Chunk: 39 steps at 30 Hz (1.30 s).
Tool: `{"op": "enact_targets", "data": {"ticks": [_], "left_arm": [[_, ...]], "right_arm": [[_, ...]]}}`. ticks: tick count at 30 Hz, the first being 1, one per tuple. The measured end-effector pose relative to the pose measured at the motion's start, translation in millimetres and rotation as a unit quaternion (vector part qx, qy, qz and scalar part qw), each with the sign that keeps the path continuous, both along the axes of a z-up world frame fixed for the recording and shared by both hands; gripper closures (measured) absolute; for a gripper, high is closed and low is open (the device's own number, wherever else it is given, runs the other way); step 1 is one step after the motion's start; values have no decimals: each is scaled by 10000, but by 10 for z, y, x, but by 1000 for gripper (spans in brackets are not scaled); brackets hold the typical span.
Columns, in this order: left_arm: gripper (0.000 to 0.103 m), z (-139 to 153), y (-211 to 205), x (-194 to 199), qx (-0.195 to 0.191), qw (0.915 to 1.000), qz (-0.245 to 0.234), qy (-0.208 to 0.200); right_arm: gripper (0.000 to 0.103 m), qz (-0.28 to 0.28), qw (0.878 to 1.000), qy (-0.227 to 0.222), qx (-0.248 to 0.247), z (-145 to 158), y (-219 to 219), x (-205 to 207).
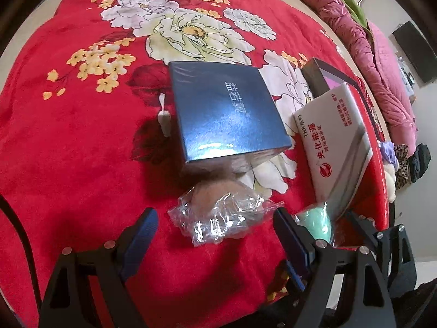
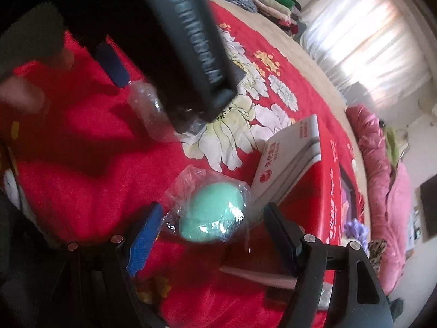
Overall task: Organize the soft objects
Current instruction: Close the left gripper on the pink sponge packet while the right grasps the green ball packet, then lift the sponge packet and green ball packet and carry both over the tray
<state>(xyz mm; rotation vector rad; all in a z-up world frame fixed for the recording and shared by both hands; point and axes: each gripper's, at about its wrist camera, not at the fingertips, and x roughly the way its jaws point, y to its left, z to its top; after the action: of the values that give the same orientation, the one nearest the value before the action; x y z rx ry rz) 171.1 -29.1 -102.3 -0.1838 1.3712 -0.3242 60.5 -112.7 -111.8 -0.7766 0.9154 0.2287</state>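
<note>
Red blanket [image 1: 82, 150]: nothing sorted yet. Your left hand-held gripper [image 1: 215, 227] is wide apart w/ tan bagged sponge [image 1: 218, 205] between; right hand-held gripper [image 2: 211, 227] likewise around green bagged sponge [image 2: 211, 213], ungripped.

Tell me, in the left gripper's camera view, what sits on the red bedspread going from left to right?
Small white item → blue box → white box with red lettering → pink bedding at the far right.
</note>
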Motion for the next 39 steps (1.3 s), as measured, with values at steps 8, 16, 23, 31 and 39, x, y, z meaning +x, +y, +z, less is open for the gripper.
{"op": "enact_targets", "data": {"ticks": [8, 16, 23, 31, 39], "left_arm": [[14, -133, -80, 83, -69, 9998, -67, 159], [14, -199, -130, 140, -162, 9995, -70, 260], [36, -191, -90, 158, -201, 9994, -10, 284], [44, -107, -62, 94, -167, 9996, -22, 207], [44, 86, 111, -29, -70, 9999, 132, 34]], "right_arm": [[44, 11, 9999, 6, -109, -88, -13, 138], [55, 89, 9995, -258, -174, -89, -69, 219], [57, 60, 9994, -274, 204, 134, -158, 194], [57, -9, 9965, -403, 737, 509, -232, 113], [57, -286, 9889, -484, 1378, 794, -248, 4]]}}
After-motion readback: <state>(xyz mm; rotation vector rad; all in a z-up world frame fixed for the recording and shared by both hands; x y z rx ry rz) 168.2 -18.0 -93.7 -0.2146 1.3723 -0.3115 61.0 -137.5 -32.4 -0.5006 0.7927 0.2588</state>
